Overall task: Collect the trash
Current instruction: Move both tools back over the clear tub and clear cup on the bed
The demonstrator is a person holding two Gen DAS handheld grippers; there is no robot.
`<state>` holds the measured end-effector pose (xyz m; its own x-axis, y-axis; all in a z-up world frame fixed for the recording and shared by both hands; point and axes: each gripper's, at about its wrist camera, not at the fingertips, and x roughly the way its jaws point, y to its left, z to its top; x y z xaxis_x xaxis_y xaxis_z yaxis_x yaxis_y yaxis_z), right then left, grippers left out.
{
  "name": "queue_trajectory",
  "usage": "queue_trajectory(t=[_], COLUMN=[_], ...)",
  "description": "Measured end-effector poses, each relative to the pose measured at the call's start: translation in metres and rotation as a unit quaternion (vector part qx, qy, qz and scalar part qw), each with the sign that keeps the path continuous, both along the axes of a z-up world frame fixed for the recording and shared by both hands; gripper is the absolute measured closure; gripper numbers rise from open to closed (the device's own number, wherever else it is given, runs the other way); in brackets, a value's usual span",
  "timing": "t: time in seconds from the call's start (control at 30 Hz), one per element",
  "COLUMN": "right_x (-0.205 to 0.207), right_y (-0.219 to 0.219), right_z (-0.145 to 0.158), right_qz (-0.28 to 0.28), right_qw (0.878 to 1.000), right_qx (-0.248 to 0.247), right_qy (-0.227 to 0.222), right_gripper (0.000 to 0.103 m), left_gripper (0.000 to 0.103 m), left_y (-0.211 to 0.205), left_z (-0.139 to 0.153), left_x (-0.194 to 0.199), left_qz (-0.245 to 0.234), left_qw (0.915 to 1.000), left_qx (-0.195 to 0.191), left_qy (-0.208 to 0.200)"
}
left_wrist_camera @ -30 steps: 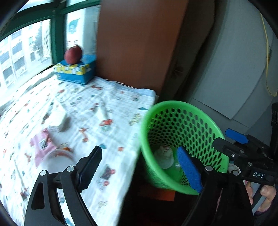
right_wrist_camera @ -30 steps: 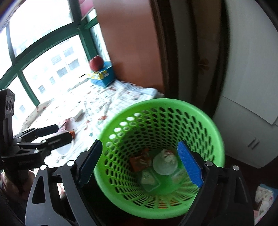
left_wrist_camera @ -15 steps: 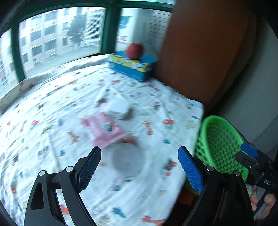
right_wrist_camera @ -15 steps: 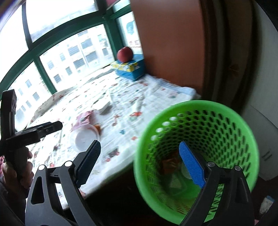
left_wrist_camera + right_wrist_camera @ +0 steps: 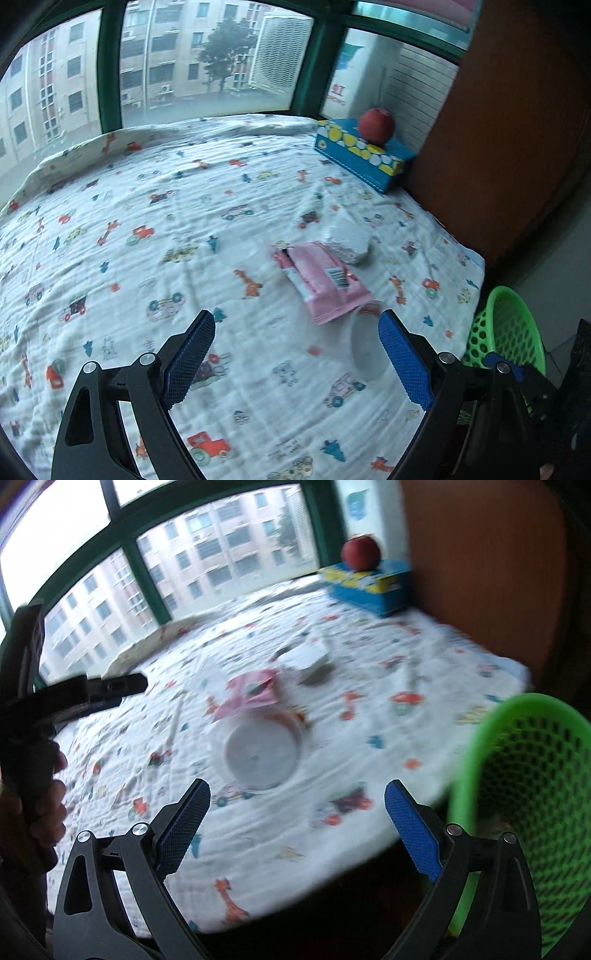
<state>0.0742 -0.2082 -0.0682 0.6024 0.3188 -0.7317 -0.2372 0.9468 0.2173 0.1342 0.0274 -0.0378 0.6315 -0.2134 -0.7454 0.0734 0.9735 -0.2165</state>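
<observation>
While both grippers gape empty, the blurred clear cup (image 5: 262,755) half-hides behind the left gripper (image 5: 297,363).

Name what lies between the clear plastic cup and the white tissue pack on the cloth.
The pink wrapper lies between cup and tissue pack, clearest in the left wrist view.

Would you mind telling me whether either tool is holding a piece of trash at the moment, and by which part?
Nothing is held. The left tool and right tool are both open and empty above the table.
</observation>
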Motion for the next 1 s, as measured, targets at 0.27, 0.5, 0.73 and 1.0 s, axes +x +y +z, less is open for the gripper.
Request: queue_trajectory(t=[0.27,0.5,0.73,1.0], right_x=[0.033,0.055,0.069,0.069], right_y=[0.041,0.053,0.053,0.049], right_z=[-0.036,-0.059,-0.066,-0.063], right_qz=[0.044,0.049,0.043,0.040], right_qw=[0.998,0.996,0.996,0.997], right_qx=[-0.009,-0.024,-0.007,0.008], right_qy=[0.042,0.065,0.073,0.068], right_gripper=[0.008,0.007,0.007,0.015], left_gripper=[0.016,0.016,0.016,0.018], left_y=[0.024,0.038,0.035,0.017], left_z=[-0.010,-0.019,-0.027,-0.036], left_x=[0.002,0.009,0.023,0.043], left_qz=[0.021,0.033,0.025,0.010], left_qw=[0.9997,0.9991,0.9990,0.9984], left_qx=[-0.004,-0.011,-0.014,-0.016], left_qy=[0.012,0.023,0.035,0.054])
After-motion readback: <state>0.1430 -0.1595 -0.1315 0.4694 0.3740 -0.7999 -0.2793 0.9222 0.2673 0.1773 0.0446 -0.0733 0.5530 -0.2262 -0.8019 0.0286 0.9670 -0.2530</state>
